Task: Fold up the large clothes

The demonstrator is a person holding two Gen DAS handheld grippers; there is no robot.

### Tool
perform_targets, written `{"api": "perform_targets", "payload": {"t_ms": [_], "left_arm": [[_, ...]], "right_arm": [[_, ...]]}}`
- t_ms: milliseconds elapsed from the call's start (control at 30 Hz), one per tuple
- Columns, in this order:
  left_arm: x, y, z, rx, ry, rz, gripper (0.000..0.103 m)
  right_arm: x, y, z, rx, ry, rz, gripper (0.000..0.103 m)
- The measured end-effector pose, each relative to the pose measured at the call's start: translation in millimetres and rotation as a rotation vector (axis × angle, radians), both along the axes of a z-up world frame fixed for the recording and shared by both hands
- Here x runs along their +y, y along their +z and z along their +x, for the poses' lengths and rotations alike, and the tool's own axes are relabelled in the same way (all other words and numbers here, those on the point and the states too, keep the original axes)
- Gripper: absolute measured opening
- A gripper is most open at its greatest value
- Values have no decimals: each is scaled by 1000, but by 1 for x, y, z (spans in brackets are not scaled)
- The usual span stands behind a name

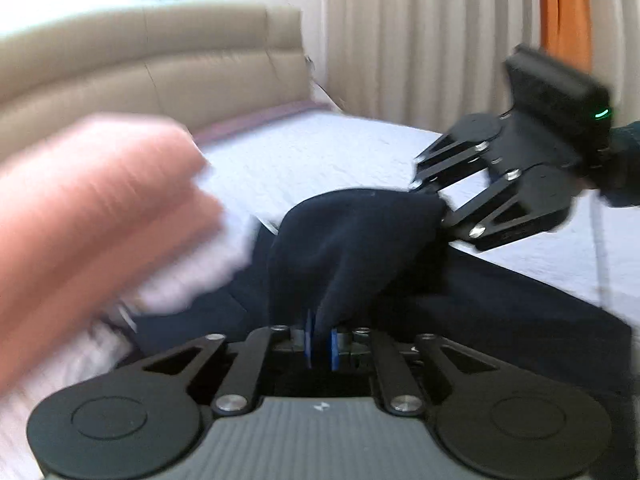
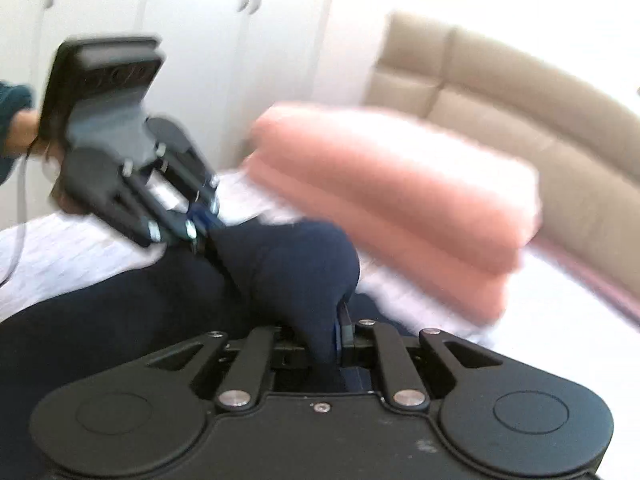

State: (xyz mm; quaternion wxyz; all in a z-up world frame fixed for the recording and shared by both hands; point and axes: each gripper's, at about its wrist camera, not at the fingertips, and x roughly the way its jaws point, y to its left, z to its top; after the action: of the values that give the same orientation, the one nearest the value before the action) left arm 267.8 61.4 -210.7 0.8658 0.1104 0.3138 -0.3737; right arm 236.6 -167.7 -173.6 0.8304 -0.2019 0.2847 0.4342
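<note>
A dark navy garment point(image 1: 352, 240) lies on the white bed point(image 1: 320, 160) with one edge lifted into a ridge between both grippers. My left gripper point(image 1: 321, 340) is shut on that edge, navy cloth pinched between its blue pads. My right gripper point(image 1: 434, 200) comes in from the right and bites the other end of the ridge. In the right wrist view the navy garment point(image 2: 296, 264) bunches up into my right gripper point(image 2: 328, 344), shut on the cloth. The left gripper point(image 2: 202, 226) grips the fabric at the left, a hand and teal sleeve behind it.
A stack of folded pink blankets point(image 1: 92, 216) sits on the bed close beside the garment, pink blankets point(image 2: 400, 200) to the right in the other view. A beige padded headboard point(image 1: 160, 72), cream curtains point(image 1: 420, 40) and white wardrobe doors point(image 2: 180, 40) surround the bed.
</note>
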Motion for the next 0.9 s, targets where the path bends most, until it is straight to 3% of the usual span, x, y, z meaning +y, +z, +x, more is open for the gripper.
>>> {"api": "perform_targets", "payload": {"t_ms": [67, 100, 133, 200, 233, 333, 367, 400, 467, 567, 633, 667, 700, 767, 833, 900], "left_arm": [[1, -27, -14, 134, -31, 48, 17], [1, -44, -18, 207, -40, 88, 24], [2, -57, -22, 264, -42, 123, 27], [6, -67, -28, 312, -43, 120, 35], [9, -63, -28, 313, -35, 94, 37], [18, -38, -18, 319, -2, -42, 57], [21, -29, -14, 305, 13, -94, 71], [23, -24, -9, 289, 36, -139, 85], [21, -26, 3, 289, 89, -169, 90], [-3, -53, 23, 381, 203, -60, 89], [-10, -75, 23, 399, 242, 50, 89], [-13, -84, 16, 363, 230, 87, 93], [-20, -86, 6, 300, 195, 124, 97], [-34, -86, -9, 226, 190, 214, 100], [-40, -81, -14, 243, 243, 231, 101], [-39, -74, -16, 280, 282, 194, 101]], "right_arm": [[1, -28, -6, 177, 59, -107, 62], [2, -42, -10, 250, 85, -164, 70], [2, -51, -12, 307, 98, -205, 73], [-5, -48, -14, 346, 68, -170, 73], [-9, -40, -12, 358, 43, -113, 74], [-22, -12, 0, 354, -48, 85, 87], [-24, -5, 3, 337, -72, 133, 87], [-23, -1, 6, 317, -99, 171, 87], [-18, -1, 6, 301, -138, 167, 88], [12, -33, 1, 312, -146, -28, 88], [25, -76, -4, 359, -183, -264, 87], [19, -90, -9, 362, -199, -253, 89], [8, -92, -16, 338, -221, -170, 90], [2, -89, -24, 314, -217, -159, 90], [2, -86, -26, 317, -238, -165, 90], [9, -89, -20, 307, -243, -159, 93]]}}
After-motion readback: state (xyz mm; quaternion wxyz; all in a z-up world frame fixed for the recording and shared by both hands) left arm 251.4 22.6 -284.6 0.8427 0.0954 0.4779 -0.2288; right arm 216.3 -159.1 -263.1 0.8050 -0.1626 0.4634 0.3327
